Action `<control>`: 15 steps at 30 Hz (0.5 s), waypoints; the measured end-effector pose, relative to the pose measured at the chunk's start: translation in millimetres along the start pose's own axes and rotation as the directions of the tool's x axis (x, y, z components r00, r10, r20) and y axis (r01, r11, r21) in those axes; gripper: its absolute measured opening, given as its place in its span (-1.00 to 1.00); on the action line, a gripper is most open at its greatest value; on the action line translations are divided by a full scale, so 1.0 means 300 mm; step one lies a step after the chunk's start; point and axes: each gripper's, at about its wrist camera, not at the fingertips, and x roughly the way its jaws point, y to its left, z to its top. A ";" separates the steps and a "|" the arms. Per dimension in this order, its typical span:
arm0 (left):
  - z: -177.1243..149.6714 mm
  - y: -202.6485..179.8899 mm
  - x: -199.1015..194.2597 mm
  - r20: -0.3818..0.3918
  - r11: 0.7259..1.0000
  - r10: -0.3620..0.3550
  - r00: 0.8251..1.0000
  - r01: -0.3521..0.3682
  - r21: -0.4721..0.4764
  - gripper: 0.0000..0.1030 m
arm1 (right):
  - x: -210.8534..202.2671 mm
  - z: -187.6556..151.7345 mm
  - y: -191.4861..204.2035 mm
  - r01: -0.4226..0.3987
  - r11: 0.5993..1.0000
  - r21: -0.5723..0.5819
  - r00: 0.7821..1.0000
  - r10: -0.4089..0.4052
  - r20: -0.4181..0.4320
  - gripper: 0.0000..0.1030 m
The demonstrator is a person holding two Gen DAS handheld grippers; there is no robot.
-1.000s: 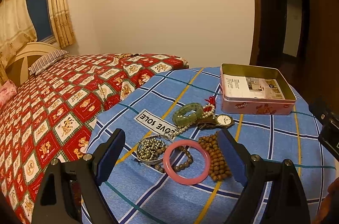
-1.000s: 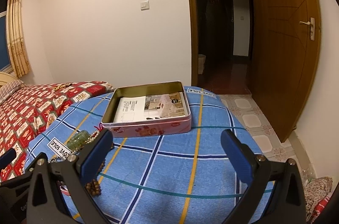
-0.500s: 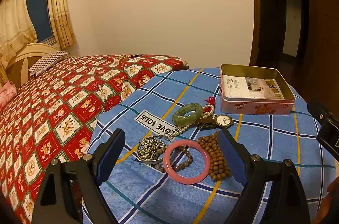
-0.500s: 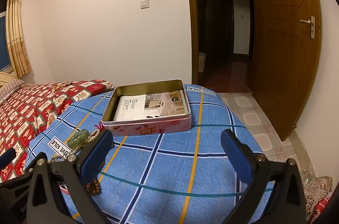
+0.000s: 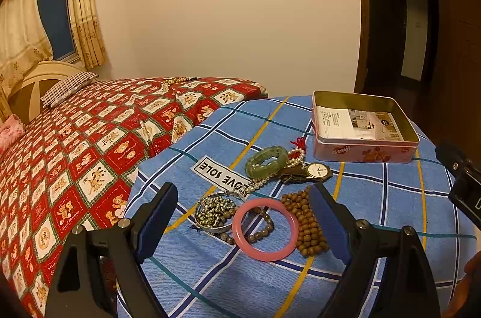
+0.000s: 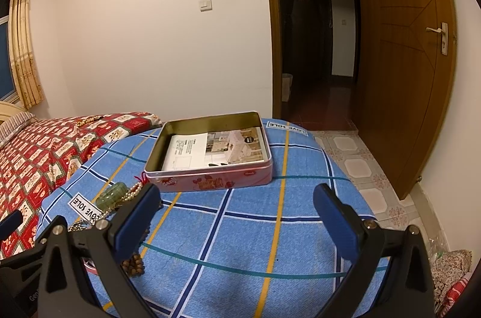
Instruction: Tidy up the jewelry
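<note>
wooden beads (image 6: 133,265) half hidden behind right tool (image 6: 236,205)

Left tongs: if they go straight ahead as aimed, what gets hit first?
Probably the pink bangle: it lies centred between the open left tongs, nearest of the pile. The silver bead bracelet and wooden bead string sit beside it. Depth is hard to judge in the fisheye view.

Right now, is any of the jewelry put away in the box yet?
Not yet. The tin box holds only a printed paper. Both grippers, left and right, are open and hold nothing. All the jewelry is left on the blue cloth: the pink bangle, green bracelet, watch, wooden beads, pearl strand and metal beads.
</note>
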 end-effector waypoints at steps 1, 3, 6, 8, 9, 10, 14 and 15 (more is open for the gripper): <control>0.000 0.000 0.001 -0.002 1.000 0.000 1.000 0.000 0.001 0.73 | 0.000 0.000 0.000 -0.001 1.000 0.000 1.000 0.001 -0.001 1.00; -0.003 -0.001 0.004 -0.005 1.000 0.000 1.000 0.000 0.003 0.72 | -0.001 -0.002 0.002 0.000 1.000 0.000 1.000 0.000 -0.003 1.00; -0.003 -0.002 0.006 -0.007 1.000 -0.001 1.000 0.001 0.003 0.72 | -0.001 -0.005 0.007 -0.001 1.000 -0.002 1.000 0.001 -0.007 1.00; -0.002 -0.001 0.009 -0.008 1.000 0.000 1.000 0.000 0.003 0.73 | 0.002 -0.005 0.011 -0.003 1.000 -0.003 1.000 0.003 -0.010 1.00; -0.003 -0.001 0.009 -0.008 1.000 0.000 1.000 0.000 0.003 0.72 | 0.001 -0.006 0.012 -0.004 1.000 -0.004 1.000 0.004 -0.012 1.00; -0.003 -0.001 0.010 -0.009 1.000 0.000 1.000 0.000 0.003 0.73 | 0.002 -0.007 0.013 -0.006 1.000 -0.005 1.000 0.006 -0.015 1.00; -0.010 -0.001 0.018 -0.015 1.000 0.000 1.000 0.001 0.007 0.73 | 0.015 -0.002 0.014 -0.006 1.000 -0.006 1.000 0.006 -0.024 1.00; -0.012 -0.001 0.021 -0.016 1.000 0.000 1.000 0.000 0.008 0.73 | 0.017 -0.002 0.015 -0.007 1.000 -0.006 1.000 0.007 -0.027 1.00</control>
